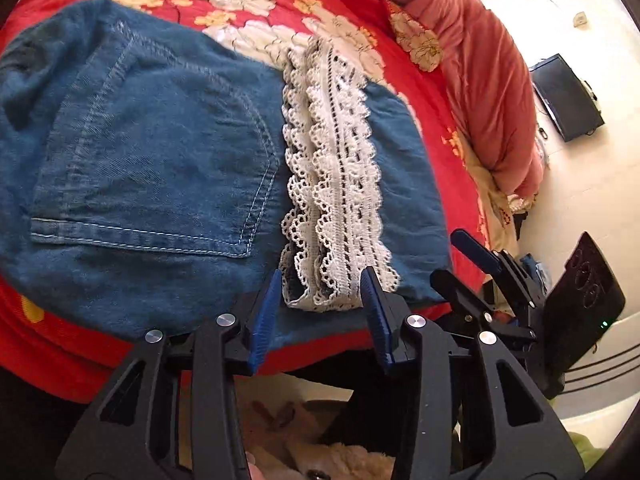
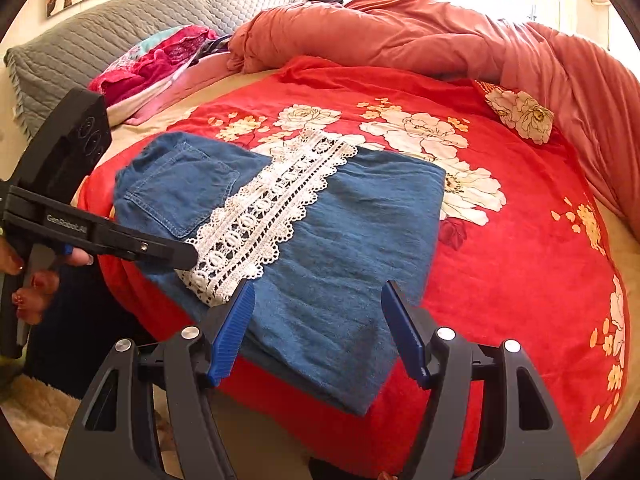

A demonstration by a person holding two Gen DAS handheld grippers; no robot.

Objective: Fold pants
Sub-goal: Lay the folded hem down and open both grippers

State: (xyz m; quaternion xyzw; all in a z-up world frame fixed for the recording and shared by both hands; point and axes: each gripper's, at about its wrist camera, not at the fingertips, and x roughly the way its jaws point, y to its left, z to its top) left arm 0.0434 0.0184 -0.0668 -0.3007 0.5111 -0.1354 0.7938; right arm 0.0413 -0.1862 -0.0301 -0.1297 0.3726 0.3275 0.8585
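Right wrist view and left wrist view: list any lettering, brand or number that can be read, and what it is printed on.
"GenRobot.AI": small pale lettering on the black side bar of the left gripper, seen in the right wrist view; the last letters are faint.
Nothing readable on the pants, blanket or in the left wrist view.

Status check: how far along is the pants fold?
Done: the denim pants lie folded on the red bedspread, lace hem across the top. In hand: nothing; left gripper and right gripper stand open at the near edge. Left: perhaps one last fold.
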